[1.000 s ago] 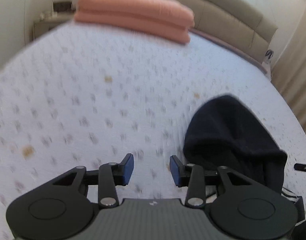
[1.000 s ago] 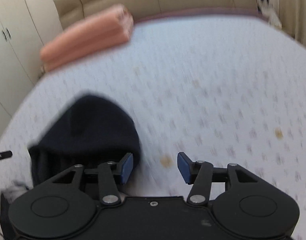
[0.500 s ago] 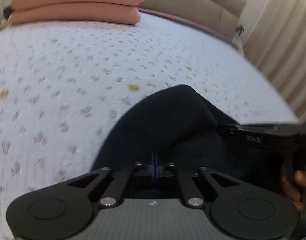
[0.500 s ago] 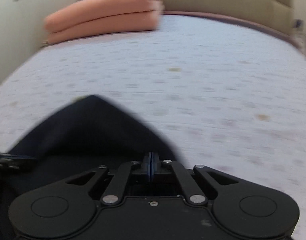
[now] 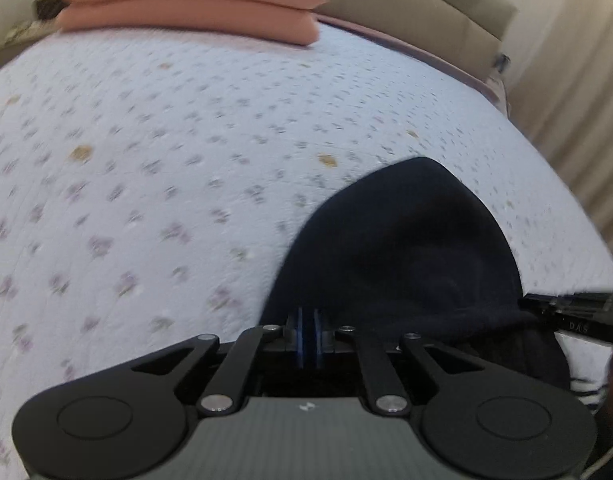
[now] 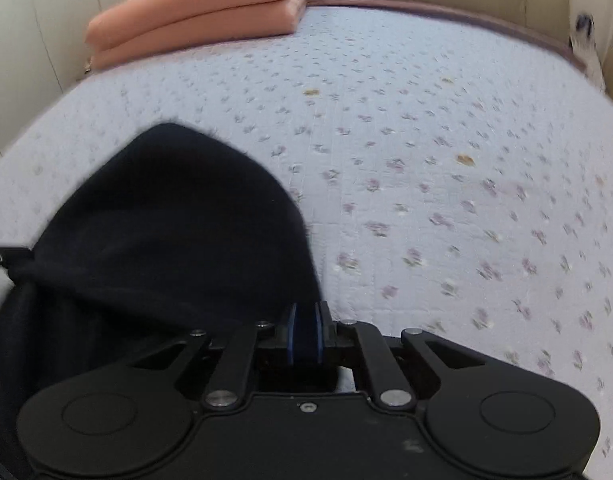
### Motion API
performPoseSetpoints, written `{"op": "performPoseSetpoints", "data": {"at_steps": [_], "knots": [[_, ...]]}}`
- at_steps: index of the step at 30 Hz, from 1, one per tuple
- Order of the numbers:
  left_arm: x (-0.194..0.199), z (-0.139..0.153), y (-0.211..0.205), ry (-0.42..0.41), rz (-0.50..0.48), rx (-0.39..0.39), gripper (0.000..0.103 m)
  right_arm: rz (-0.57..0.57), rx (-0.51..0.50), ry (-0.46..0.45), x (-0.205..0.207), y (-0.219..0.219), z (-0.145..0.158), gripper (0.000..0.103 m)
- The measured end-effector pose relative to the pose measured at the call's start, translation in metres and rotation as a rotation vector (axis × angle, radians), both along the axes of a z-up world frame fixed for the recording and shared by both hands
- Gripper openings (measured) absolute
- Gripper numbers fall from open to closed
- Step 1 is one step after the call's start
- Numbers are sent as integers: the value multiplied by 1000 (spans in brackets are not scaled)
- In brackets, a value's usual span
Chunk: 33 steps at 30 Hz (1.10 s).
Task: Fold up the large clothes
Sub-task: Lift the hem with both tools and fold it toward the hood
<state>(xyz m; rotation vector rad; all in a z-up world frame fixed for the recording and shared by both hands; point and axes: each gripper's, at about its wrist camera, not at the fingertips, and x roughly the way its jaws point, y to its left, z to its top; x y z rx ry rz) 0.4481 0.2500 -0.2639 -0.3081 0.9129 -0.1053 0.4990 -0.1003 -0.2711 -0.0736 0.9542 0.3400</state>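
Observation:
A dark navy hooded garment [image 5: 406, 248] lies on the bed with its hood pointing away from me. My left gripper [image 5: 307, 334] is shut on the garment's near edge at its left side; a thin fold of fabric sits between the blue pads. At the right side of the same garment [image 6: 178, 224], my right gripper [image 6: 305, 334] has dark fabric pinched between its pads, and its jaws are opening slightly. The rest of the garment hangs below both grippers, out of sight.
The bed's white quilt with small lilac flowers [image 5: 146, 160] spreads wide beyond the garment. A folded orange blanket [image 5: 194, 4] lies by the beige headboard [image 5: 426, 8]. Curtains [image 5: 578, 100] hang on the right, and cupboards [image 6: 26, 40] stand on the left. A striped sleeve [image 5: 590, 392] shows at the lower right.
Both grippers were open above the quilt a second ago. They dropped onto the dark garment's near edge and shut on it, one at each side.

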Motion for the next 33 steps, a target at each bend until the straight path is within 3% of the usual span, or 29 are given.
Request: {"op": "performPoseSetpoints", "data": {"at_steps": [2,5,6,7,9,11,13,17,19,21,22,23,24,25,29,33], "knots": [[-9,9,9,-12,-9,2,12,-36,10,19,1,-18,9,12],[-16,25,20,-50,-28,-15,21,-28,104,23,6,-32,22,16],[-11,30,21,-72,-31,-21,22,-24,121,11,6,-33,27,28],[-3,34,21,-91,-32,-30,22,-23,132,-1,14,-31,32,50],[21,38,17,-105,-27,-44,29,-17,154,-22,32,-21,35,70],[48,36,9,-107,-42,-60,58,-5,192,13,54,-14,27,71],[72,27,1,-79,-56,-64,71,-2,235,73,74,-10,15,71],[100,6,-13,6,-121,-67,71,8,306,124,89,-8,3,76],[107,-7,-12,50,-147,-133,72,17,313,166,91,-3,-4,77],[107,-14,-12,44,-141,-153,71,30,320,187,90,4,-13,80],[107,-15,-14,45,-144,-140,58,45,294,160,84,10,-10,67],[107,-14,-17,56,-143,-114,30,81,265,135,77,17,-7,50],[106,-14,-20,70,-148,-97,19,106,261,133,74,22,-4,20],[103,-11,-22,63,-153,-98,13,129,269,122,68,25,1,15],[73,17,-38,-32,-156,46,11,195,255,-12,25,25,47,13],[14,63,-33,-180,-137,-1,11,243,257,-150,-38,8,101,13]]}}
